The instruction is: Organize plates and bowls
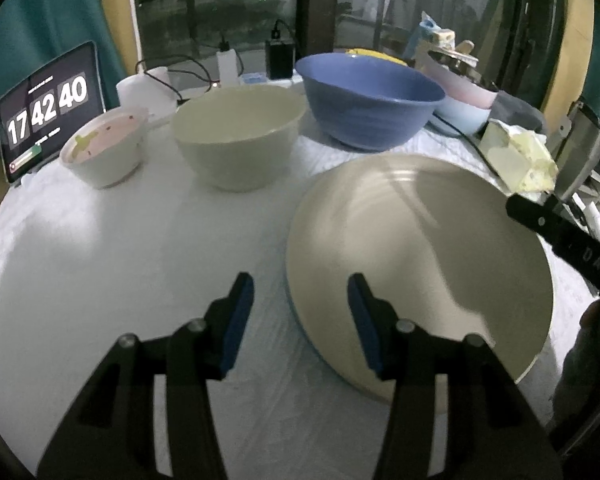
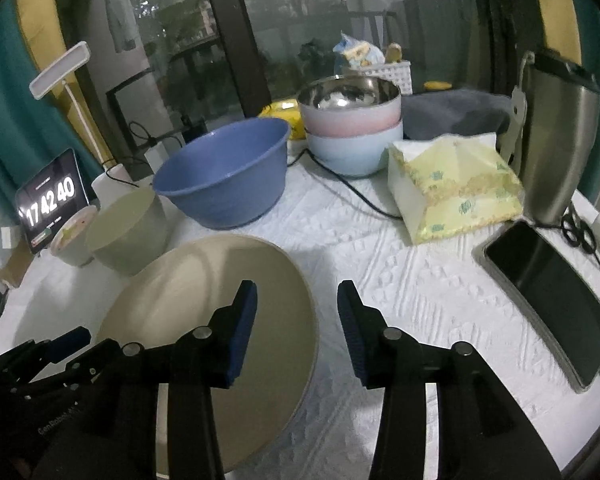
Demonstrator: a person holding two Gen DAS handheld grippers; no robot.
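A large cream plate [image 1: 420, 248] [image 2: 204, 300] lies flat on the white tablecloth. My left gripper [image 1: 300, 304] straddles its left rim, one blue pad over the plate and one over the cloth, jaws apart and not pressing. My right gripper [image 2: 296, 312] straddles the right rim the same way, also open. Behind the plate stand a cream bowl [image 1: 236, 140] [image 2: 128, 236], a blue bowl [image 1: 368, 100] [image 2: 224, 172] and a small white bowl with a pink inside [image 1: 104, 148] [image 2: 74, 240]. Further back, a pink bowl with a steel lining [image 2: 352, 116] sits stacked in a light blue one.
A tablet showing a clock [image 1: 48, 116] leans at the far left. A yellow tissue pack [image 2: 452, 184], a steel jug [image 2: 556, 140] and a dark-screened device [image 2: 548, 300] occupy the right side. A black cable [image 2: 356, 196] crosses the cloth.
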